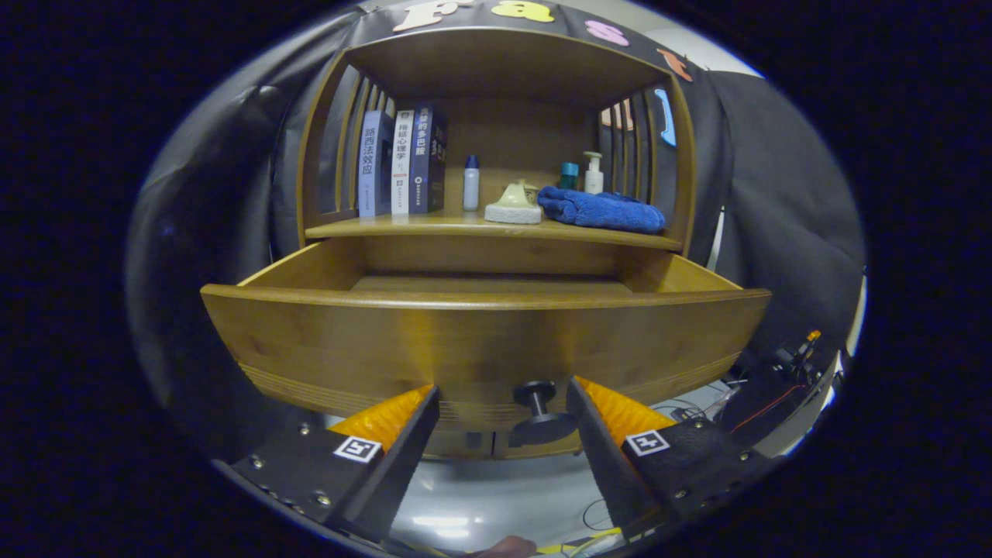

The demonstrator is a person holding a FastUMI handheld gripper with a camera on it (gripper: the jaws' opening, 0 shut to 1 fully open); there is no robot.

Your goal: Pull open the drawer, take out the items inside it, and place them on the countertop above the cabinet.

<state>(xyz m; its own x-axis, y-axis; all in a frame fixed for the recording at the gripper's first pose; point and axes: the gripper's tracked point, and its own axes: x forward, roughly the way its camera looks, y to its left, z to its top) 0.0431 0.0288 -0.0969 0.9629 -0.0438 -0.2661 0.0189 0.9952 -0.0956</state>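
Note:
The wooden drawer [480, 341] is pulled out toward me, and its curved front panel stands just ahead of the fingers. Its dark round knob [540, 411] sits between the fingertips, closer to the right finger, and neither finger presses on it. My gripper [502, 391] is open. The drawer's inside is mostly hidden behind the front panel; I see only a strip of its bare wooden floor [496, 284] and no items. Above the drawer runs the countertop [387, 227] of the cabinet.
On the countertop stand three books [401, 161], a small white bottle [471, 183], a cream-coloured object [514, 205], a folded blue towel [603, 209], a teal jar [570, 175] and a pump bottle [594, 172]. Slatted wooden sides and a top board enclose the shelf. Cables lie on the floor at the right.

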